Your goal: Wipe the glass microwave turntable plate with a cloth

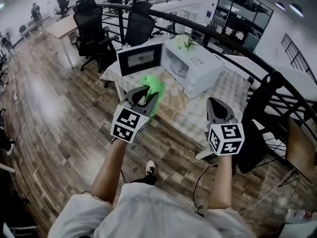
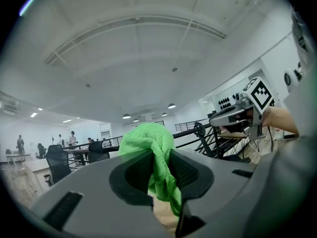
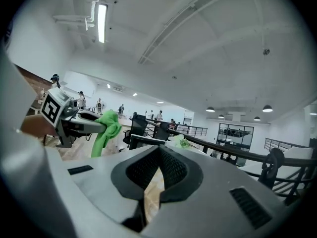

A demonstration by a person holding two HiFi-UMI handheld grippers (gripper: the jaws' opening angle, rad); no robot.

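Note:
My left gripper (image 1: pixel 148 95) is held up over the near side of the table, shut on a bright green cloth (image 1: pixel 153 87) that bunches above the jaws and hangs below them. In the left gripper view the green cloth (image 2: pixel 156 155) fills the gap between the two dark pads. My right gripper (image 1: pixel 214 102) is level with it to the right; its jaws are shut with nothing between them. The right gripper view shows the pads (image 3: pixel 171 167) pressed together. No glass turntable plate can be made out in any view.
A white microwave (image 1: pixel 195 66) stands on a table with a checked cloth (image 1: pixel 228 90), its door (image 1: pixel 140 58) swung open to the left. A black curved railing (image 1: pixel 237 46) runs behind it. Black office chairs (image 1: pixel 91 31) stand at the back left, on wooden flooring.

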